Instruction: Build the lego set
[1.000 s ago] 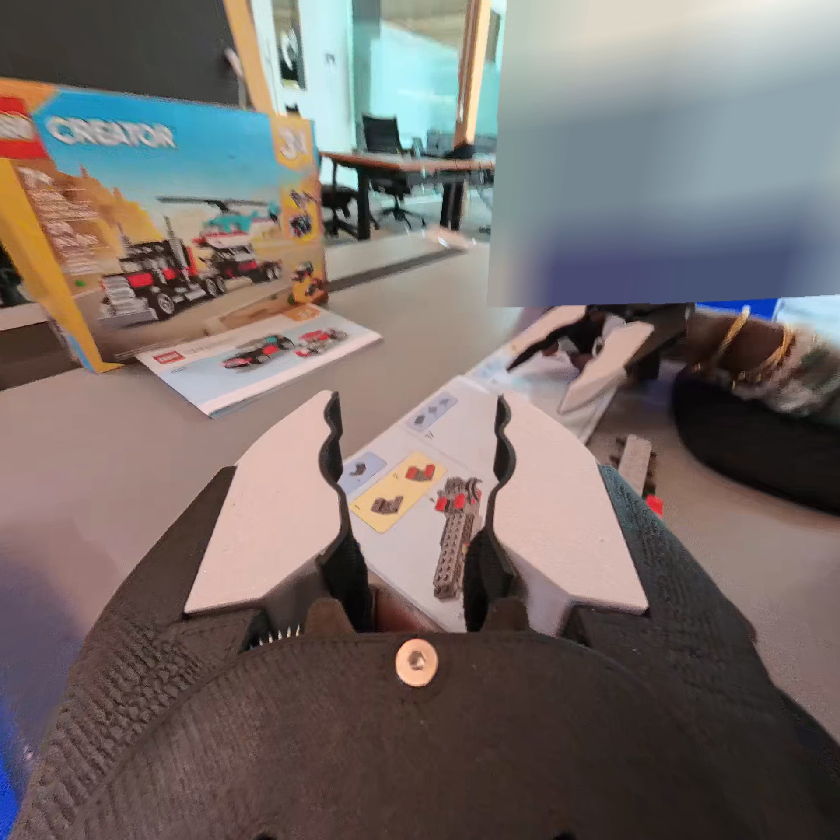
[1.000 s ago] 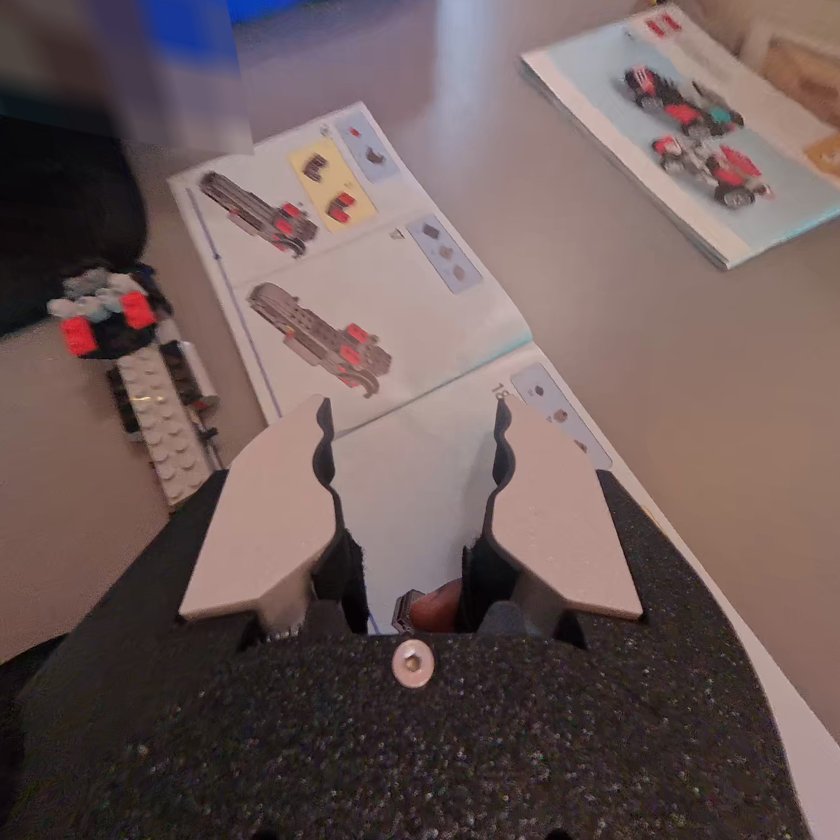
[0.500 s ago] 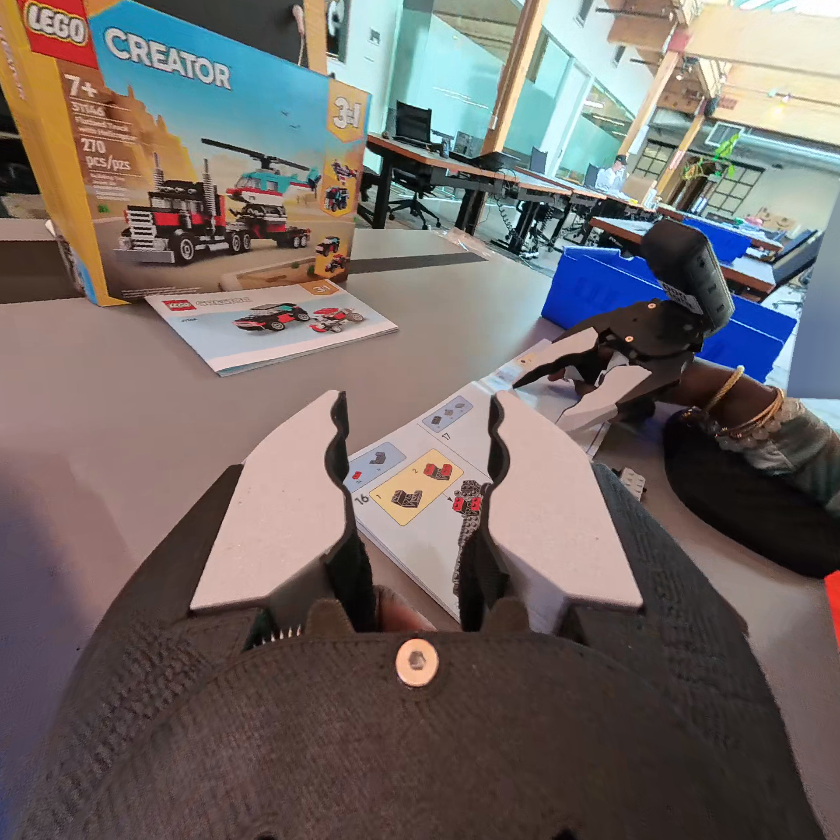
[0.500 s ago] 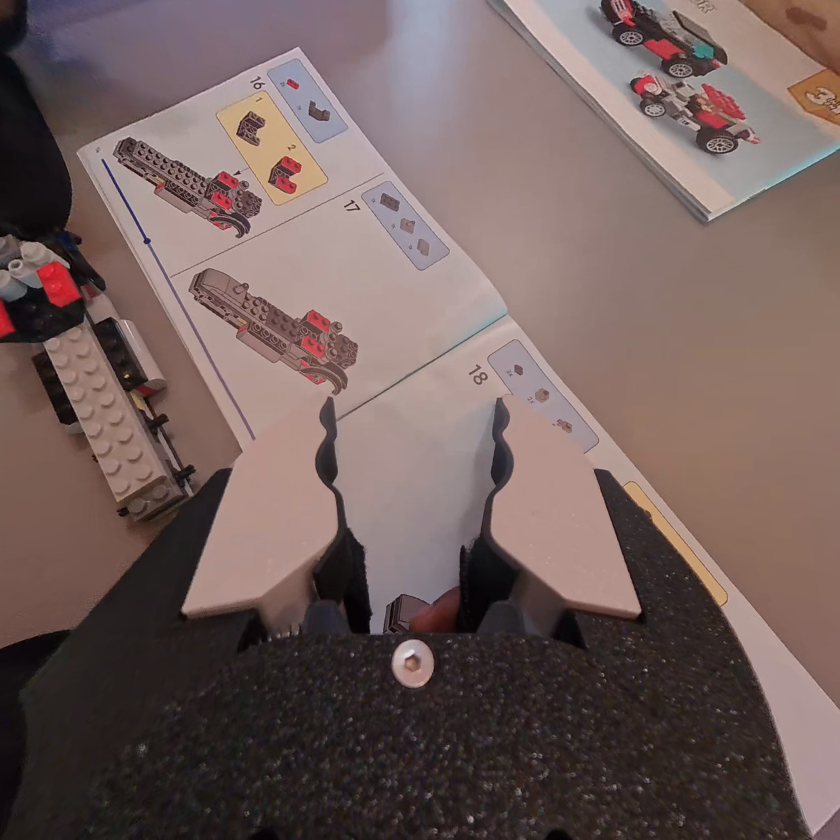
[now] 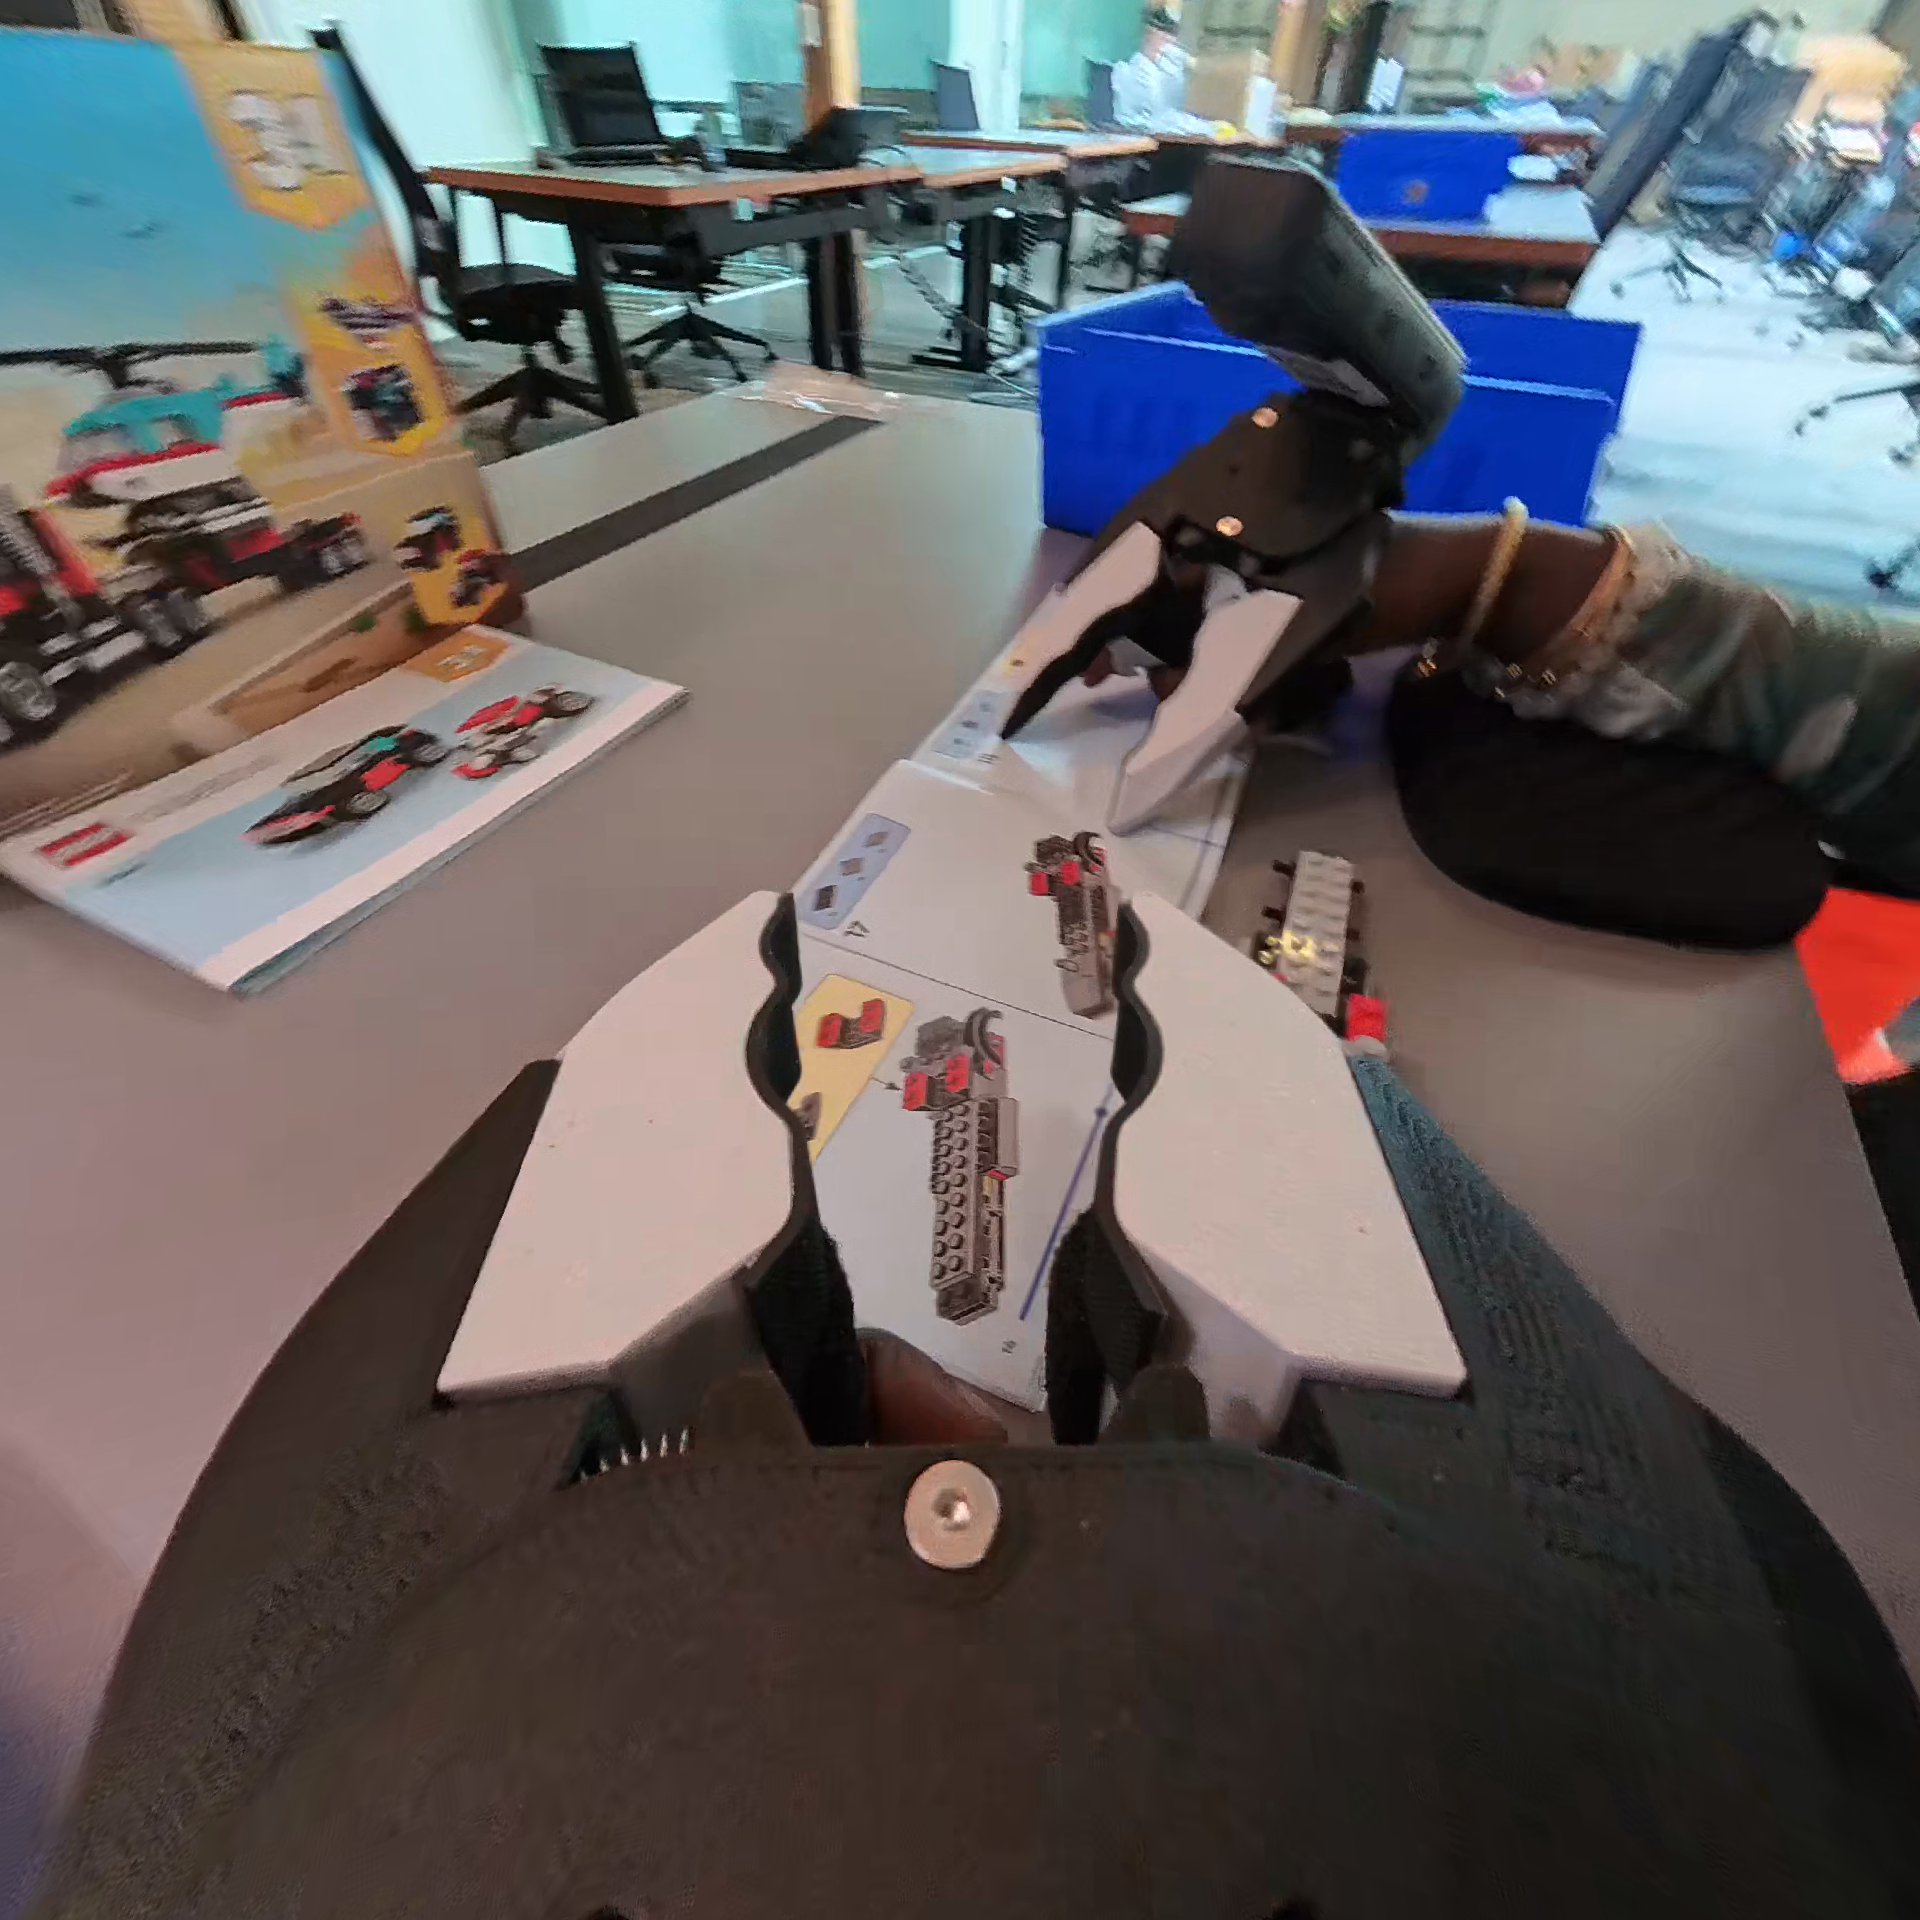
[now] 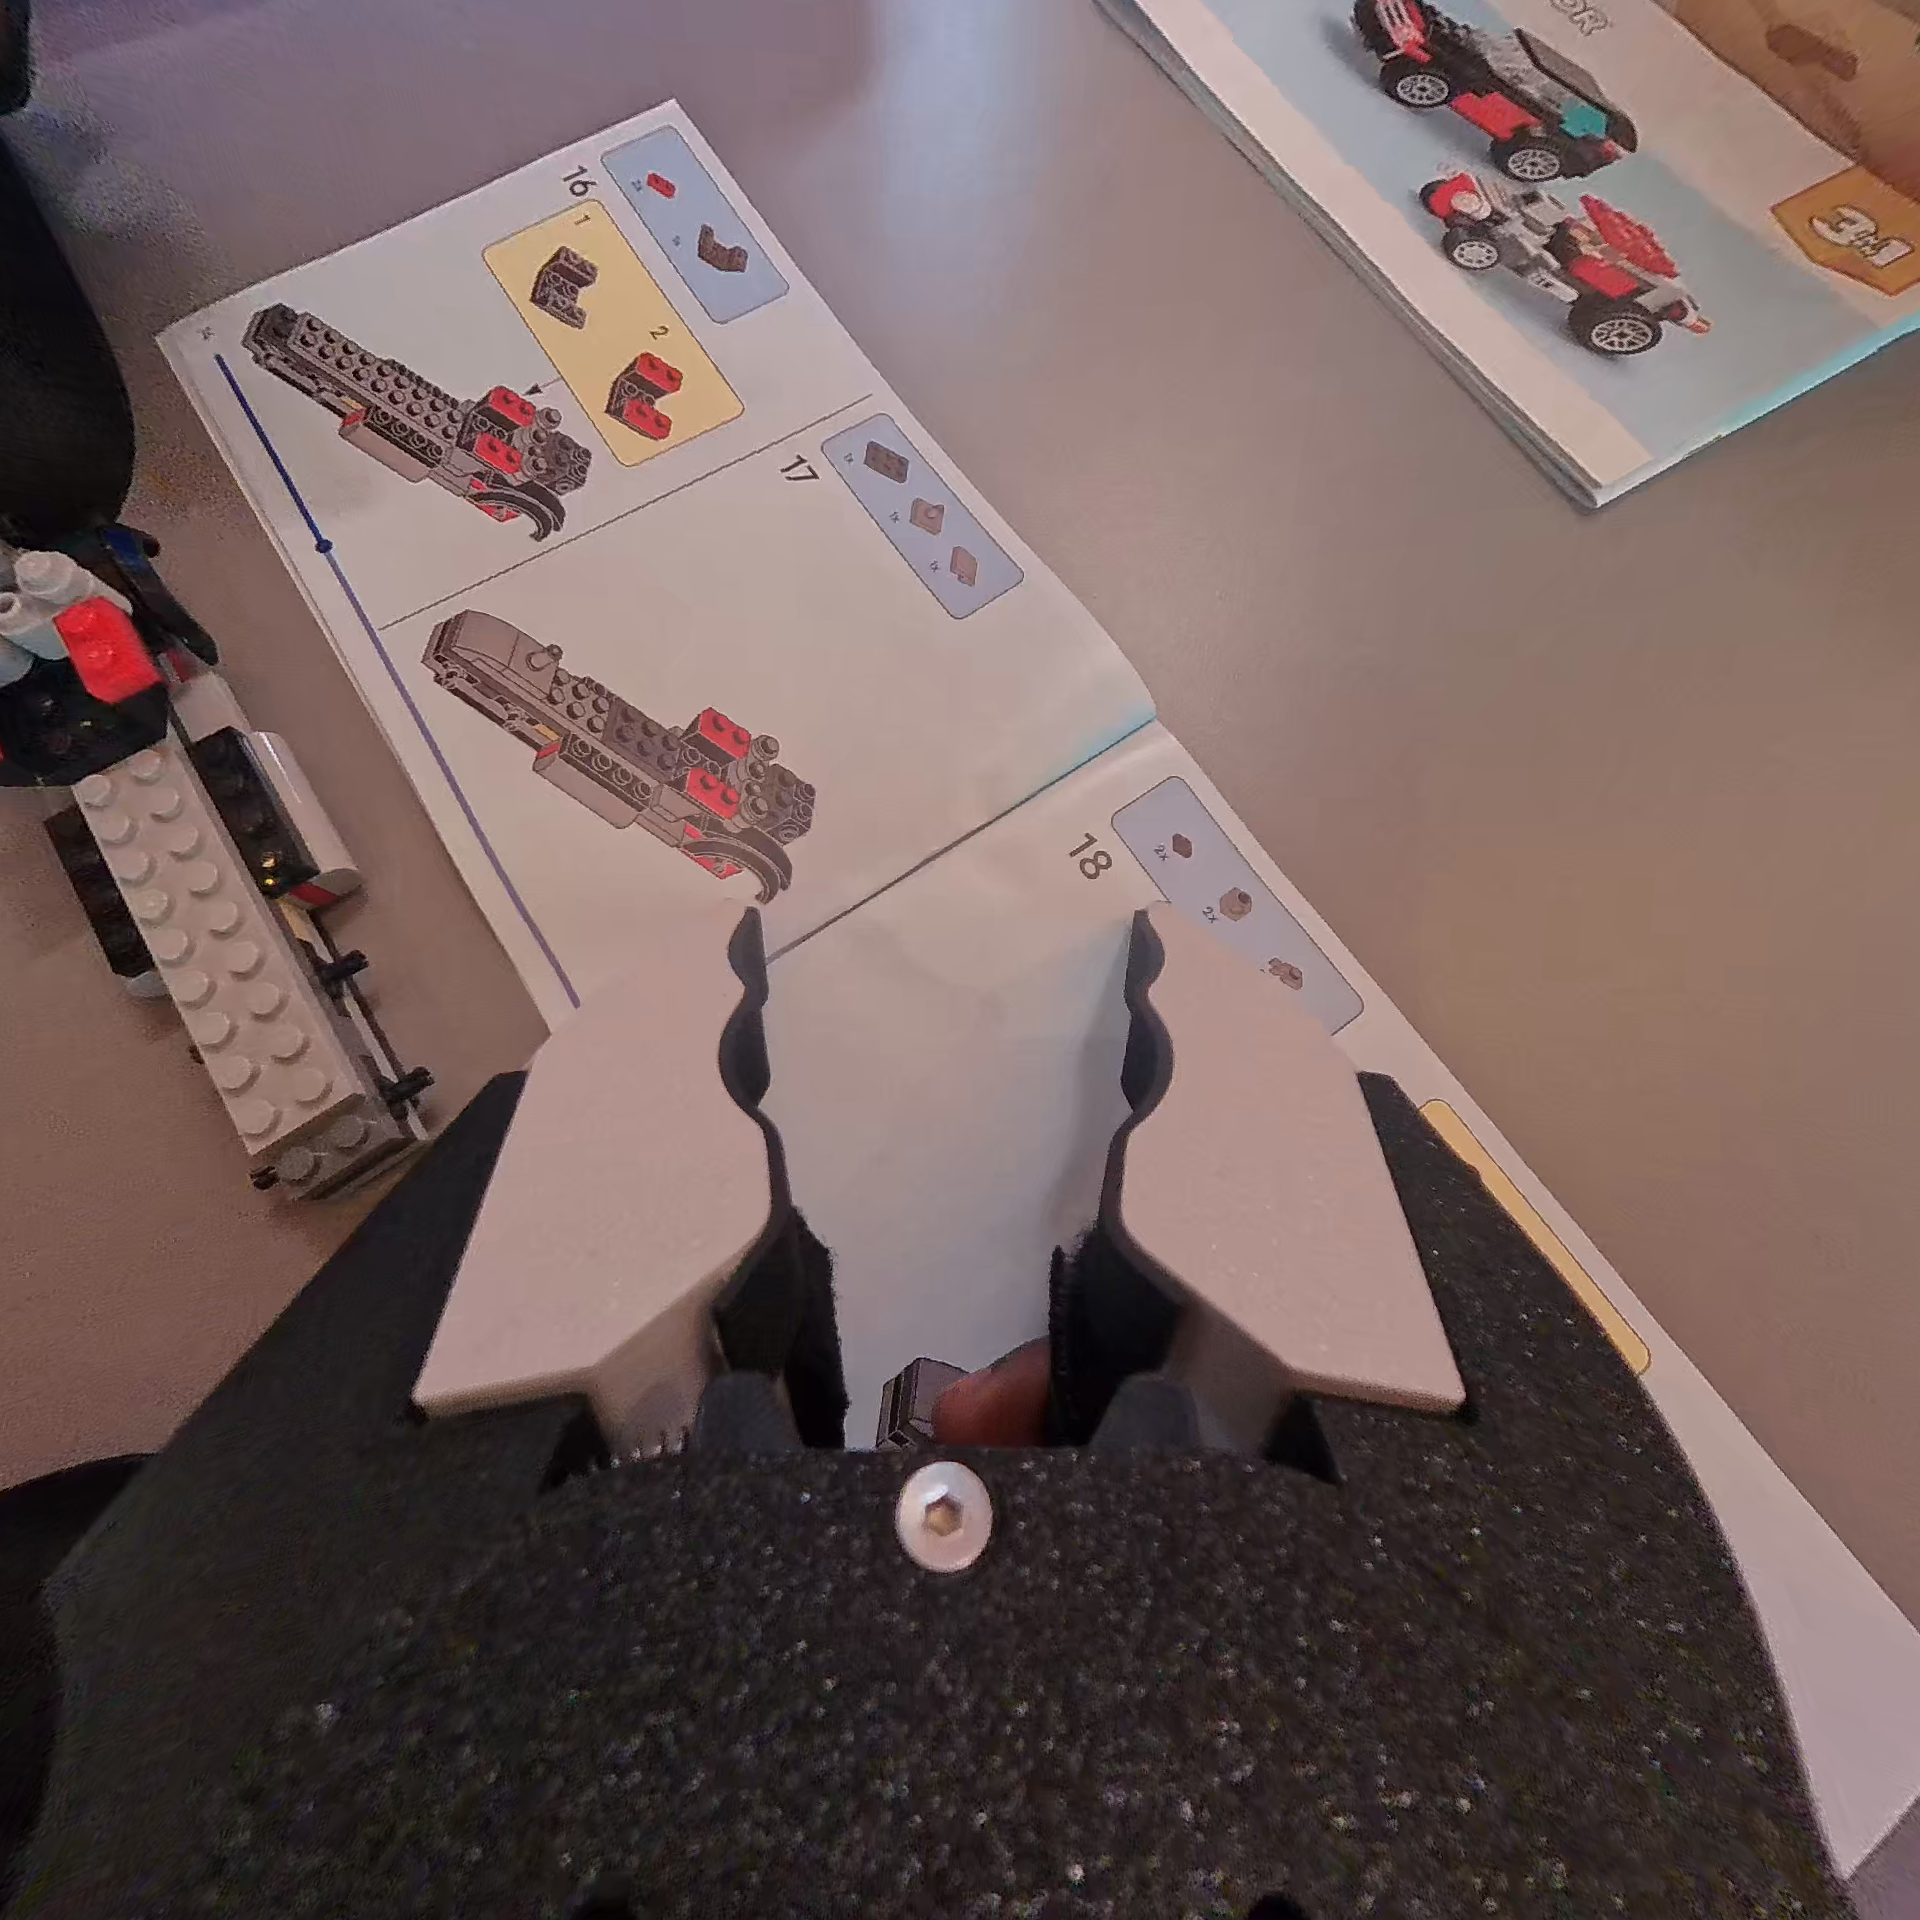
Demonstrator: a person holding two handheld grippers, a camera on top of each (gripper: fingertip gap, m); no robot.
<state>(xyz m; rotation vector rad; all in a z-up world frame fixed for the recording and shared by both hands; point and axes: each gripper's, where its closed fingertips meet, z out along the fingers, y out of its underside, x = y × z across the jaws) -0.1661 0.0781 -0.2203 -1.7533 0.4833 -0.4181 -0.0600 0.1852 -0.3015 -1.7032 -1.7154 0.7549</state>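
A partly built lego model [image 6: 208,935], a long light grey studded plate on a black base with red and pale pieces at one end, lies on the grey table left of the open instruction booklet [image 6: 727,582]. It also shows in the left wrist view [image 5: 1314,935], right of the booklet [image 5: 935,935]. My left gripper [image 5: 956,935] is open and empty above the booklet's near page. My right gripper [image 6: 945,935] is open and empty over the booklet's other page. In the left wrist view its [image 5: 1070,774] tips point down at that page.
The lego box [image 5: 156,416] stands at the back left with a closed booklet [image 5: 343,790] in front of it; the booklet also shows in the right wrist view [image 6: 1507,208]. A blue bin [image 5: 1143,416] sits behind the right gripper. A black pad [image 5: 1610,831] lies under the person's forearm.
My left gripper has swung right and come closer over the open booklet. My right gripper has drawn nearer to the page. Both stay open; the model has not moved.
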